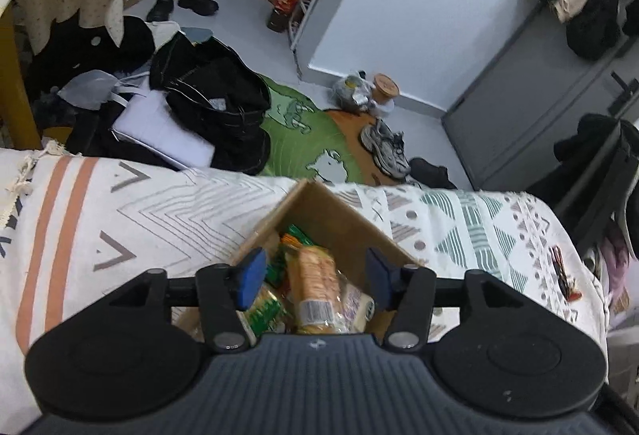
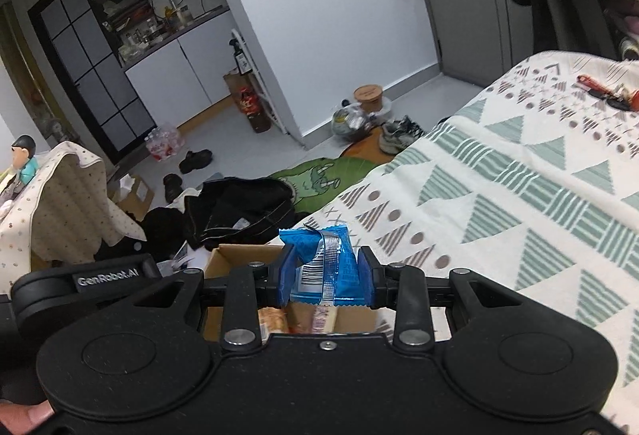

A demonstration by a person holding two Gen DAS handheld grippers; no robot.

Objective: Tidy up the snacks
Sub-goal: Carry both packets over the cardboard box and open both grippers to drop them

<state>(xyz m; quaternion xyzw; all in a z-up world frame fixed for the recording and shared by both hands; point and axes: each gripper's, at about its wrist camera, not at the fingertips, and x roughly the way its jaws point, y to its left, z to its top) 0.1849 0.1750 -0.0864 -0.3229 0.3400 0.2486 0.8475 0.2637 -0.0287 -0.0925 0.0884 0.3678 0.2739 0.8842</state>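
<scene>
Snack packet (image 2: 325,267): blue foil wrapper with a white barcode panel and a shiny silver seam strip down its middle; crimped zigzag edges at top and bottom; it stands upright between the pads, just above the box.
Right gripper (image 2: 325,277): jaws narrow, clamped on the blue packet from both sides; a fingertip of the person shows at the lower left corner of the right wrist view.
Cardboard box (image 1: 339,219): open brown carton resting on the bed, one corner pointing away from the left camera; in the right wrist view it lies under the held packet.
Box contents: a clear-wrapped stack of golden biscuits (image 1: 313,285) lies lengthwise in the middle; green packets (image 1: 265,309) sit to its left; a pale packet (image 1: 359,305) touches its right side.
Left gripper (image 1: 315,277): jaws wide and holding nothing, hovering over the open box with a blue pad on either side of the biscuits.
Bed cover (image 2: 519,187): white blanket with green striped triangles, brown dots and orange bands.
Floor (image 1: 235,24): grey, strewn with black clothes, shoes and a green rug.
</scene>
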